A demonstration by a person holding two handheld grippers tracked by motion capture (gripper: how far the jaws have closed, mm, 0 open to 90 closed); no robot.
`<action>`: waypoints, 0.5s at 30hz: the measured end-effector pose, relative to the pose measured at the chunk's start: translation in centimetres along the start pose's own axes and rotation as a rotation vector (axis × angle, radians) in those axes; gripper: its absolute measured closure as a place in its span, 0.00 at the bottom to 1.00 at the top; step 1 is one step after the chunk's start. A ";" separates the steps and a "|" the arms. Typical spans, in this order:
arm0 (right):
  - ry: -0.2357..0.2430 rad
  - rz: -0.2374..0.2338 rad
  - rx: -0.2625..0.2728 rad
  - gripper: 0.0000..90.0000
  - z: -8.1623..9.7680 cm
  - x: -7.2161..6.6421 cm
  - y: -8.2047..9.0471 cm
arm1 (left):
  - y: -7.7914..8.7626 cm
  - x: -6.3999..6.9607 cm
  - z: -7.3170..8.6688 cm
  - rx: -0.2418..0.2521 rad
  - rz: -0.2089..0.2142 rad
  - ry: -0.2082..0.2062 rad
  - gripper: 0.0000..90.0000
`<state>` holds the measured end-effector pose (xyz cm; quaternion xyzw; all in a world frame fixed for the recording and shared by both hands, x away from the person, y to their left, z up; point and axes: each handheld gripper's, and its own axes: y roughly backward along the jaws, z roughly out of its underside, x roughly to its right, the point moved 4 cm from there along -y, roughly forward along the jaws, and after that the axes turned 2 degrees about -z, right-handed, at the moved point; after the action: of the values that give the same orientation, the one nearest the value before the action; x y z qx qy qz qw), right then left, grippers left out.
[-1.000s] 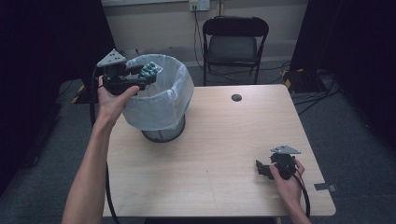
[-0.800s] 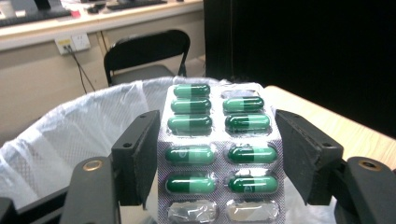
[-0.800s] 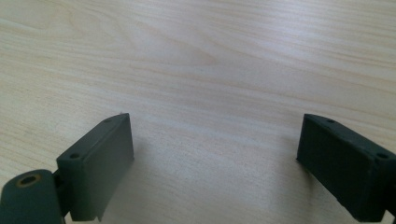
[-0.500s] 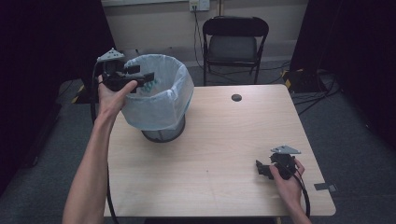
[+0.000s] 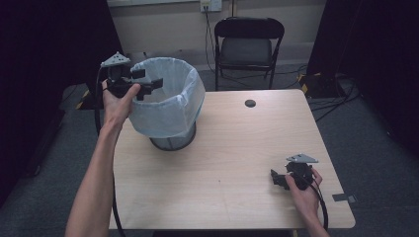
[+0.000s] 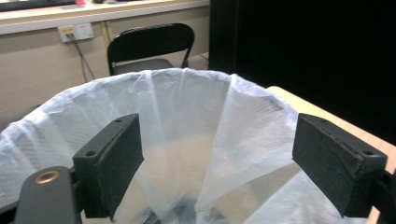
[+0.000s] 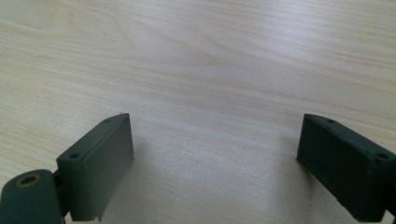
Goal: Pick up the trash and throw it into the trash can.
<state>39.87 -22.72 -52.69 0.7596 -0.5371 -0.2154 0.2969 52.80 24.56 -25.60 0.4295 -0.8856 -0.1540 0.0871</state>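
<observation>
A wire waste bin [image 5: 173, 140] lined with a pale blue plastic bag [image 5: 170, 106] stands on the left part of the wooden table [image 5: 222, 163]. My left gripper [image 5: 148, 80] is held level over the bin's left rim, pointing across its mouth. Its jaws have just been opening and stand apart with nothing between them. In the left gripper view the left gripper [image 6: 215, 172] looks down into the bag [image 6: 187, 107]. My right gripper [image 5: 275, 178] rests on the table at the front right. It is open, and bare wood shows between its jaws in the right gripper view [image 7: 215, 163].
A small black disc [image 5: 250, 103] lies near the table's far edge. A black folding chair [image 5: 247, 44] stands behind the table against the wall. Dark curtains hang on both sides. Cables lie on the floor at the right.
The left gripper's jaws have spread apart over the bin. A small greenish thing that was at the jaws a second ago is gone from them. The right gripper has not moved.
</observation>
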 end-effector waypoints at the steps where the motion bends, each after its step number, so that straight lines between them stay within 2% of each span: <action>1: 0.000 0.000 0.000 0.11 0.0 0.0 0.0 | 0.1 0.2 -0.1 0.003 0.004 -0.004 0.18; 6: -0.001 0.001 0.000 0.11 0.0 0.0 0.0 | 0.4 1.3 -0.4 0.013 0.031 -0.032 0.18; 9: 0.000 0.000 0.000 0.11 0.0 0.0 0.0 | 0.8 2.1 -0.5 0.008 0.079 -0.028 0.18; 12: -0.001 0.001 0.000 0.11 0.0 0.0 0.0 | 1.1 2.4 -0.5 0.001 0.072 -0.045 0.18; 15: 0.000 0.000 0.000 0.11 0.0 0.0 0.0 | 1.6 2.9 -0.4 0.004 0.087 -0.054 0.18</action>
<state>39.87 -22.72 -52.69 0.7596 -0.5370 -0.2153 0.2970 49.97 23.09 -24.60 0.3862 -0.9059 -0.1597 0.0688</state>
